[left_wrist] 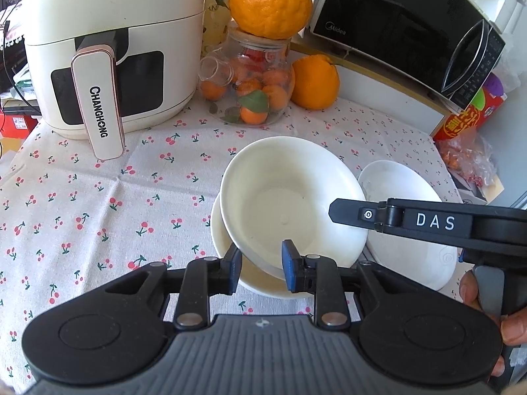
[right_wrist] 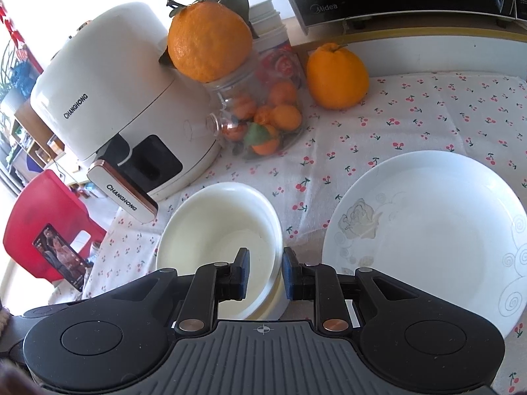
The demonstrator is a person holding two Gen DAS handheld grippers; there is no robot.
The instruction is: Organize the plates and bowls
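Note:
A white bowl (left_wrist: 290, 197) sits tilted inside a second white bowl (left_wrist: 227, 247) on the cherry-print cloth. My left gripper (left_wrist: 260, 266) straddles the tilted bowl's near rim, jaws apart, one finger outside and one inside. In the right wrist view the bowls (right_wrist: 217, 230) appear nested, and my right gripper (right_wrist: 266, 275) straddles their right rim, jaws apart; its finger (left_wrist: 359, 214) reaches over the bowl from the right in the left wrist view. A white flower-patterned plate (right_wrist: 428, 230) lies right of the bowls and also shows in the left wrist view (left_wrist: 411, 256).
A white air fryer (left_wrist: 108, 49) stands at the back left. A glass jar of small oranges (left_wrist: 253, 79) with a big orange (left_wrist: 270, 0) on top, another orange (left_wrist: 314, 82) and a black microwave (left_wrist: 411, 26) stand behind. A red chair (right_wrist: 46, 227) stands off the table's left edge.

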